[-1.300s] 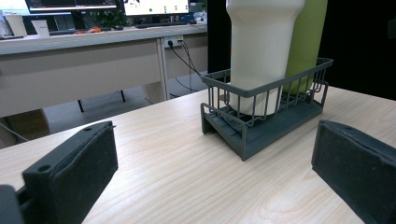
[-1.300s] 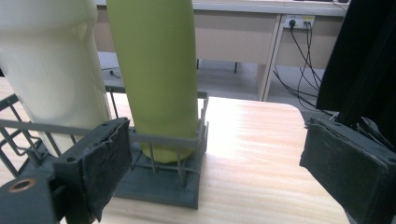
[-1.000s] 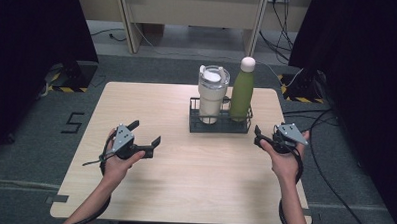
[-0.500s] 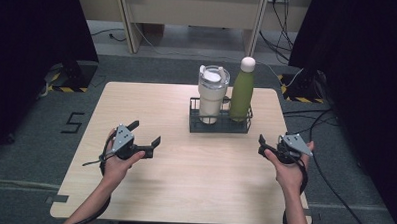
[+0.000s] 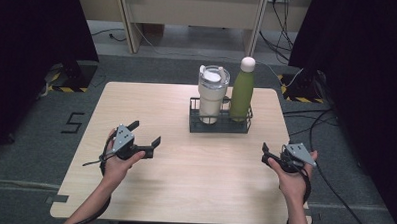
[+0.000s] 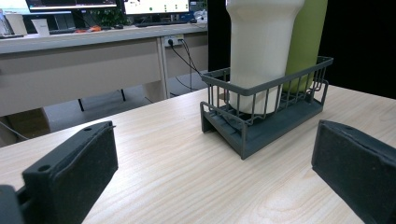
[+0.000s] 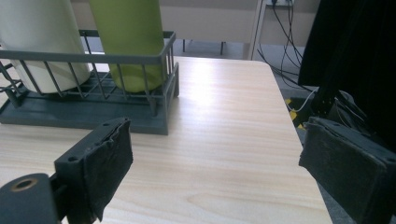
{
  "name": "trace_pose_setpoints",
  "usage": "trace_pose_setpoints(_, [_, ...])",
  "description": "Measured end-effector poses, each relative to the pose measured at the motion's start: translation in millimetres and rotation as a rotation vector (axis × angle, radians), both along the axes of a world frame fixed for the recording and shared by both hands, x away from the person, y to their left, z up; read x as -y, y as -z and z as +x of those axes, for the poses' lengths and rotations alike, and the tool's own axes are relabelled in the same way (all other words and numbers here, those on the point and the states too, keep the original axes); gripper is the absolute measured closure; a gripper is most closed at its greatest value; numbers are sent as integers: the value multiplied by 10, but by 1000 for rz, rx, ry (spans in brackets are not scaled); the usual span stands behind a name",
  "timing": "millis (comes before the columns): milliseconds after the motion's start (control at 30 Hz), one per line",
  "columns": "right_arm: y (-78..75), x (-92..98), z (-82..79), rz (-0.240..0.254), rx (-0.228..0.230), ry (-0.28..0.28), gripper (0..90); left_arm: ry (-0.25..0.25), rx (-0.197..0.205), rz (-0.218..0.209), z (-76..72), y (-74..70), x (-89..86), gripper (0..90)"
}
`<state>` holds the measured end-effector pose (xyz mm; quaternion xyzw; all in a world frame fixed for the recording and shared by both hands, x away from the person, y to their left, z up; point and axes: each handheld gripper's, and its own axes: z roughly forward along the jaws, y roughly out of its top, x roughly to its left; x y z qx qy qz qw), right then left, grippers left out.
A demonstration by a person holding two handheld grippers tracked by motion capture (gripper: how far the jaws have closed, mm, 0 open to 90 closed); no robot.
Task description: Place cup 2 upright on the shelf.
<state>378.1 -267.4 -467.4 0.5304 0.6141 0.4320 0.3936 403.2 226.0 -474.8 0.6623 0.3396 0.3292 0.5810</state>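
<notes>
In the lower left of the high view the left gripper [image 5: 146,139] hovered over the bare wooden table [image 5: 151,105], its jaws spread wide with nothing between them; in the left gripper view the two black pads [image 6: 74,163] stood far apart at the bottom corners of the frame. Up toward the center of the high view sat a dark wire rack [image 5: 219,124], and it held two containers side by side, both upright: a cream tumbler [image 5: 212,95] with a lid in the left part and a green bottle [image 5: 242,91] with a white cap in the right part. What either one contained could not be told. In the lower right of the frame, near the table's edge and well apart from the rack, the right gripper [image 5: 266,155] was held with its jaws released and empty, pointing toward the rack.
</notes>
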Motion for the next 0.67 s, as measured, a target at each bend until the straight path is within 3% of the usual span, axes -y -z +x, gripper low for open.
trace_pose_setpoints(667, [208, 116, -162, 20, -29, 27, 95, 8, -8, 4, 15, 21, 30, 0])
